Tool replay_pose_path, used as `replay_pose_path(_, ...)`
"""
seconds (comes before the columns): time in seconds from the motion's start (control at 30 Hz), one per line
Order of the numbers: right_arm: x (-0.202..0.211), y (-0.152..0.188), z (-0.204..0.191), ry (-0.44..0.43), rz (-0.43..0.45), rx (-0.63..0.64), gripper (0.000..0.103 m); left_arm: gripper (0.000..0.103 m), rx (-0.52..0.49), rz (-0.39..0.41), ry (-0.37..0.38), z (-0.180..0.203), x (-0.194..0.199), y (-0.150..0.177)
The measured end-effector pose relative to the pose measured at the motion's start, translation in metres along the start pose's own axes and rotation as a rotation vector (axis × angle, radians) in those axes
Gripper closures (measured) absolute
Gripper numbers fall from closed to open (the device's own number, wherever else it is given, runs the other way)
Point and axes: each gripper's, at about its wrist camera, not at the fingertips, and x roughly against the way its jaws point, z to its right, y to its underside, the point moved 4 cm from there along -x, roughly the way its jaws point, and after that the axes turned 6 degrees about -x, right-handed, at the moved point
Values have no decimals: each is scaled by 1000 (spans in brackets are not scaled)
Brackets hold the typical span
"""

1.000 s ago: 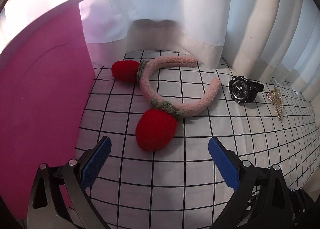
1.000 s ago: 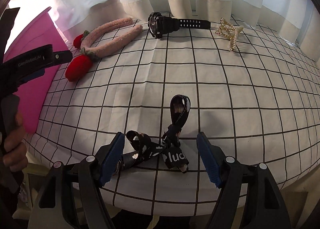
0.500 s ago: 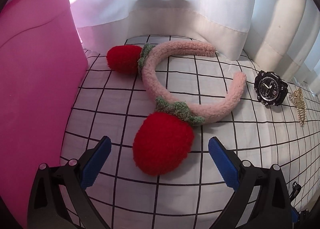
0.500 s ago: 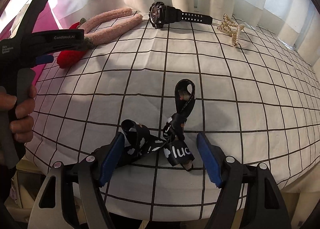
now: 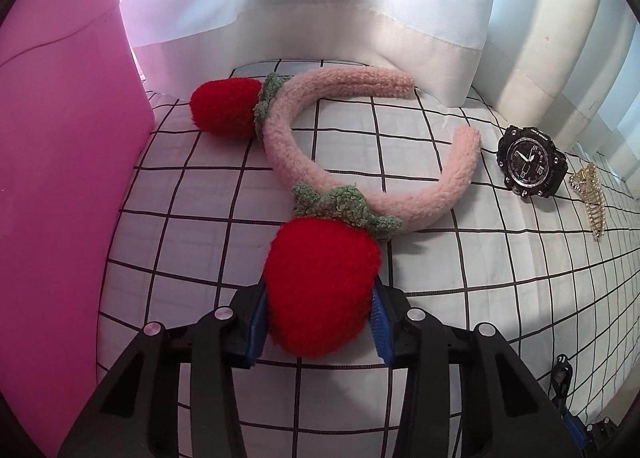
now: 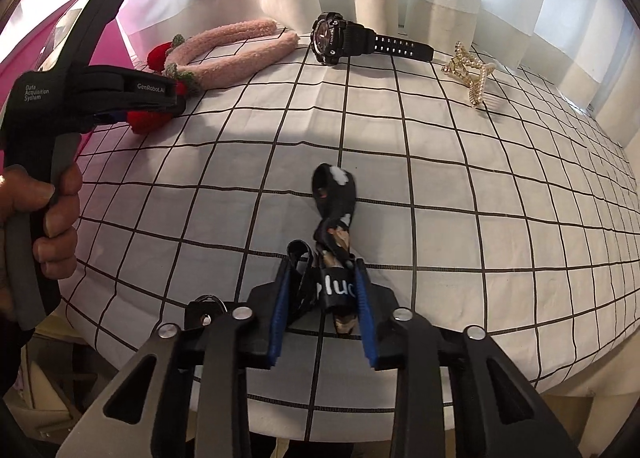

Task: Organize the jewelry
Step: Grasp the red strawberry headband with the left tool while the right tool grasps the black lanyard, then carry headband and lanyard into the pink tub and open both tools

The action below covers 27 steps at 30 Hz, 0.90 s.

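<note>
1. Two grips are in place at the near edge of the checked cloth (image 6: 460,162): the right gripper (image 6: 322,312) has its blue pads pinched onto the black ribbon bow (image 6: 334,226), nearly closed.
2. Just beyond, the left gripper (image 5: 318,322) squeezes the near red strawberry pompom (image 5: 322,290) of the pink headband (image 5: 360,170), pads pressing its sides.
3. Lift slowly, I judge; the soft pompom may slip, and the band will swing.
4. Farther back lie the black watch (image 5: 530,164) and gold hair claw (image 5: 590,198), untouched, with the pink box (image 5: 60,178) standing left.
</note>
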Motion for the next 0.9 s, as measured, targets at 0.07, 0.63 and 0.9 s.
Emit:
replay_pose_path(0.07,1,0,0,-9,3,-2,82,64,0,8,6,1,6,4)
replay_pose_path(0.63,44,-30,1,-70,109,-5,85,66,10,130,81,12,94,-3)
replay_pose_path(0.9,74,-56,4,-80,180,13,85,67,39,171,78,10,129,-14)
